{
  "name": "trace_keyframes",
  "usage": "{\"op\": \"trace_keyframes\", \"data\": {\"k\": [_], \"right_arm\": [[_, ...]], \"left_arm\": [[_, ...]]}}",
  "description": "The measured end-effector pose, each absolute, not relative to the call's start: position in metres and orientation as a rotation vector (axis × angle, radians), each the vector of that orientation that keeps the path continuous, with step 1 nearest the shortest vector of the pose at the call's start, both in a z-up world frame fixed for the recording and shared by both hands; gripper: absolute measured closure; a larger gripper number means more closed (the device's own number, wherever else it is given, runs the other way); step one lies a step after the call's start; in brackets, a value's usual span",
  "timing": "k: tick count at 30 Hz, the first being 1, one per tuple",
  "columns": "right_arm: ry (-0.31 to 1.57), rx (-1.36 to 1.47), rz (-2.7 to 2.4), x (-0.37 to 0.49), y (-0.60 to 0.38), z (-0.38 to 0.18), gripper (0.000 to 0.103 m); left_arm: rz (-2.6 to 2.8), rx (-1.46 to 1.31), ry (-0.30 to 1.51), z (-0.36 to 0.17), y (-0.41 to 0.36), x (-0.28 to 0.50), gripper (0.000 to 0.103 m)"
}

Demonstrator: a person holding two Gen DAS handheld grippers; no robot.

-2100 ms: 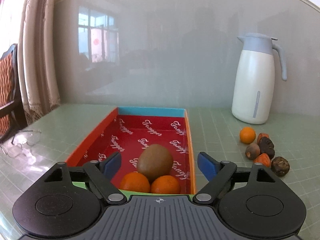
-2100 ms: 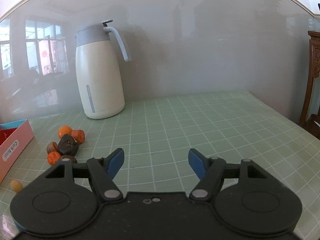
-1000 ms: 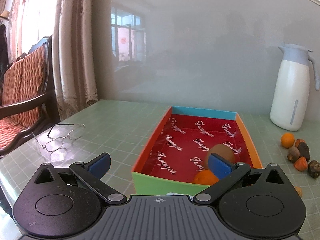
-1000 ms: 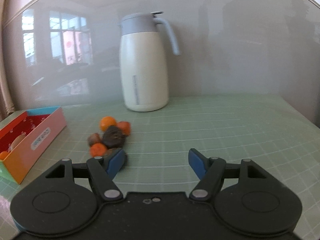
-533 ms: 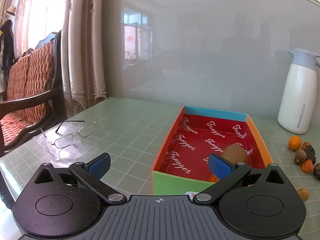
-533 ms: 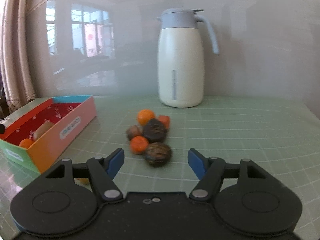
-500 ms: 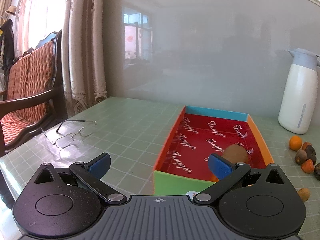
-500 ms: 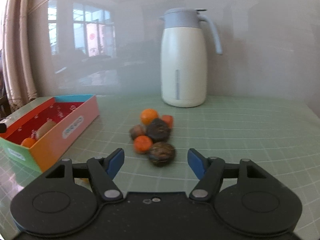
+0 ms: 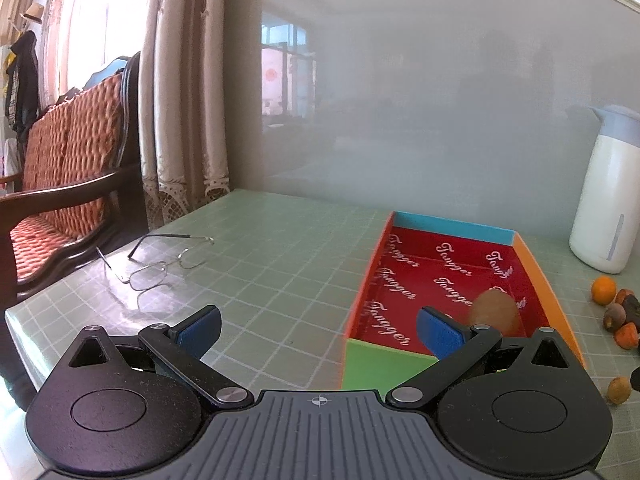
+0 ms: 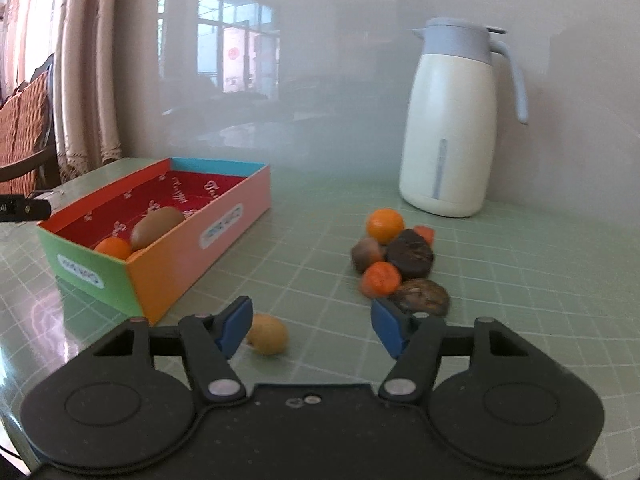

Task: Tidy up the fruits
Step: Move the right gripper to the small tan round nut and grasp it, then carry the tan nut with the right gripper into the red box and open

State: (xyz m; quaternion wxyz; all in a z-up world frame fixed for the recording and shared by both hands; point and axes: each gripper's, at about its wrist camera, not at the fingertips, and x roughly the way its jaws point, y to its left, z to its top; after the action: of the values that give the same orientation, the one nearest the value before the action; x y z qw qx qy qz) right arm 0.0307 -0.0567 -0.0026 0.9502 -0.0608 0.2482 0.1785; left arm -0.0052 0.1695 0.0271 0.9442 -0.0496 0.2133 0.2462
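While you read these lines, take the left wrist view first, then the right.

Left tongs: your left tongs [image 9: 318, 326] stand wide apart with nothing between the blue pads, low over the green gridded table [image 9: 260, 272].

Box from the left: the open cardboard box with the red printed lining [image 9: 440, 280] sits just ahead and to the right; a brown oval kiwi [image 9: 494, 312] lies near its front end.

Hidden on the left: the right blue pad covers the box's near corner, so you cannot tell from this side what else lies there. The thin wire-framed glasses [image 9: 158, 262] lie well apart, and the white insulated jug [image 9: 606, 196] is cut by the edge.

Right tongs: your right tongs [image 10: 312, 326] are also spread and empty.

Nearest fruit: a small tan round fruit [image 10: 267, 335] rests on the table just beside the left pad, near the box's orange corner. Judge it light, smooth and apt to roll; close across its widest part, gently.

Pile: a round orange [image 10: 385, 223], a smaller orange fruit [image 10: 381, 278] and two dark wrinkled fruits [image 10: 410, 256] touch one another; expect the dark ones to be soft and easily bruised.

Hard to make out: the near dark fruit is partly behind the right pad, and the pile is blurred.
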Motion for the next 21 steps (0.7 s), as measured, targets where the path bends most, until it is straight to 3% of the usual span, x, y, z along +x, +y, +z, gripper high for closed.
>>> {"op": "trace_keyframes", "data": {"k": [12,15,21], "right_arm": [[0.548,-0.183,0.396,0.035,-0.028,-0.013,0.065],[0.568,-0.196,0.396,0.036,-0.025,-0.016,0.078],[0.573,-0.189,0.401,0.035,-0.021,-0.014,0.078]], "left_arm": [[0.530,-0.131,0.446,0.024,0.192,-0.014,0.000],[0.530,-0.138,0.446,0.022,0.194,-0.014,0.000],[0.527,-0.143,0.444,0.022,0.196,-0.015,0.000]]}}
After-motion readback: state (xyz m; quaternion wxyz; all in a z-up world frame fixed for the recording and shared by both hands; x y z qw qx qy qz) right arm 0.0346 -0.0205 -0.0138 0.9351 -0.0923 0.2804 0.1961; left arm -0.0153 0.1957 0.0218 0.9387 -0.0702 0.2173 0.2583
